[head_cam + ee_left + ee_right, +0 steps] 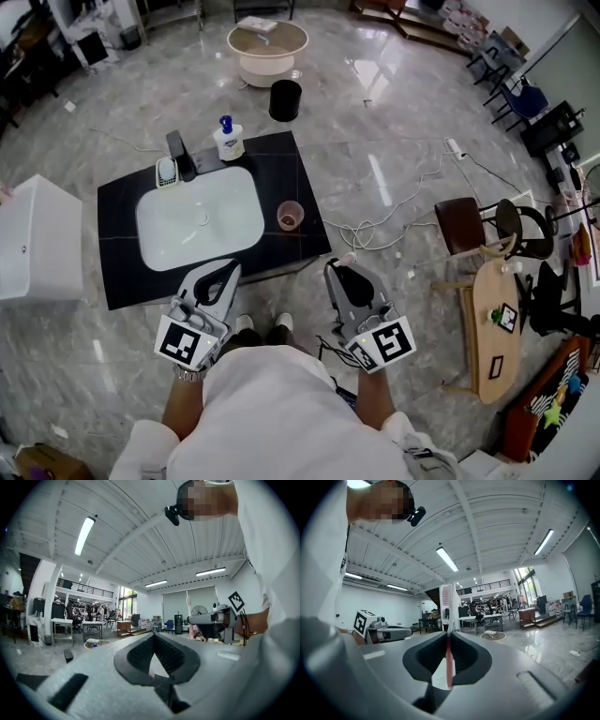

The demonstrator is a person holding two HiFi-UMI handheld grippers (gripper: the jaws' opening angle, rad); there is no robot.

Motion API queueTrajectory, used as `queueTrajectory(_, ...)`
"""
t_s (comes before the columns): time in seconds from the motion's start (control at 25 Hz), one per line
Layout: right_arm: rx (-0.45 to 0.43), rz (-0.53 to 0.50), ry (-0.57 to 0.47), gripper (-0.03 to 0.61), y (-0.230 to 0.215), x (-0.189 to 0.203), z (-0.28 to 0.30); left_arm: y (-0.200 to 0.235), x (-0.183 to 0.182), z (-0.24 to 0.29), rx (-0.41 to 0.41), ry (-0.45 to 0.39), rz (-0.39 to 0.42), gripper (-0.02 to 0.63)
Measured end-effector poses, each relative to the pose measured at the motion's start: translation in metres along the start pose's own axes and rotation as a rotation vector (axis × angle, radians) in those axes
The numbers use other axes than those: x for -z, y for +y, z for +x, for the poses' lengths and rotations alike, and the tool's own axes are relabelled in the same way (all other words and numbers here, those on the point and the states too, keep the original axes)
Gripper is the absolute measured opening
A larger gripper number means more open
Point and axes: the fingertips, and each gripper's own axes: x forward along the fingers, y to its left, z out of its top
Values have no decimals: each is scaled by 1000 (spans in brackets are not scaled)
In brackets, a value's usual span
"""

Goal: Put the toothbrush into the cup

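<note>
Head view: the small translucent pink plastic cup (290, 216) stands upright near the right edge of the black counter (122, 272), just right of the white sink basin (199, 214). Both grippers are held off the counter's near edge, well apart from the cup. Whether the cup holds anything is too small to tell. Left gripper view: left gripper (154, 637) fingers pressed together, nothing between them. Right gripper view: right gripper (448, 634) fingers pinch the slim pink-handled, white-headed toothbrush (448, 604) on its handle, with the head standing up past the tips. I judge it light, stiff and smooth, so likely to swivel in the pinch; a mid-handle hold suits it. The cup looks light and easy to tip. The handle's lower end is hidden behind my own gripper body, and neither gripper view shows the cup.
</note>
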Motion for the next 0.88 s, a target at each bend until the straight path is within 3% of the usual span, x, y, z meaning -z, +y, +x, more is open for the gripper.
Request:
queueTrajectory(0.24, -39, -174, 60, 37, -17, 0, 23, 2, 5, 12, -6, -9, -15, 0)
queueTrajectory(0.48, -107, -245, 111, 37, -30, 7, 62, 9, 15, 19, -14, 19, -15, -1)
queueTrajectory(0.88, -186, -353, 275, 37, -65, 73, 152, 23, 25, 38, -35, 38, -69, 0)
